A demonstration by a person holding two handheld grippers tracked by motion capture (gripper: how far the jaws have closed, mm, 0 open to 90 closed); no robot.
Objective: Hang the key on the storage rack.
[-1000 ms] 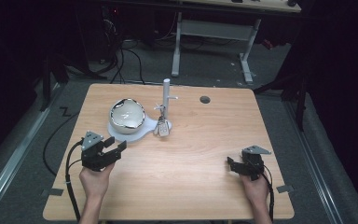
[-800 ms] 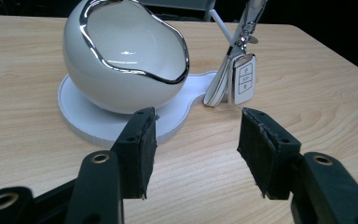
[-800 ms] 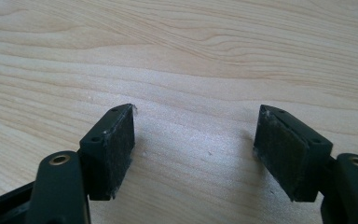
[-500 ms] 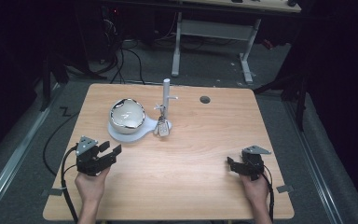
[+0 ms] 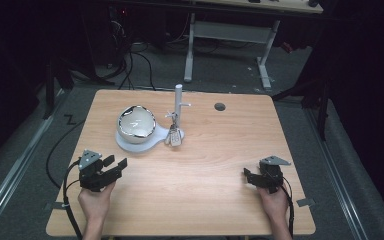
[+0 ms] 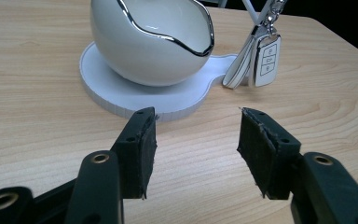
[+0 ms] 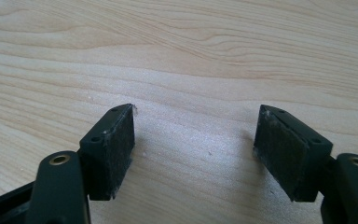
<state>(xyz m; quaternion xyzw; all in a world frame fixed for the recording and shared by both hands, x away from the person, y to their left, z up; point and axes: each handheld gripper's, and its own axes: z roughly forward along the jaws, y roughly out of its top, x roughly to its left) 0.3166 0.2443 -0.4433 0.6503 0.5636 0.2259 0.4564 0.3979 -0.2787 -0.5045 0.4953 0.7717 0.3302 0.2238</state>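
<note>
A white egg-shaped bowl with a silver rim sits on a flat white base at the table's middle left. From the base rises a white post, and a white key fob on a keyring hangs from it. My left gripper is open near the front left, aimed at the bowl, nothing between its jaws. Held low over bare wood at the front right, my right gripper is open too.
The wooden table has a round cable hole at the back right. Beyond its far edge stand a desk frame and cables on the dark floor. Cables trail from both grippers off the front edge.
My left gripper has drawn back from the white base toward the front left edge. The right gripper has stayed where it was.
</note>
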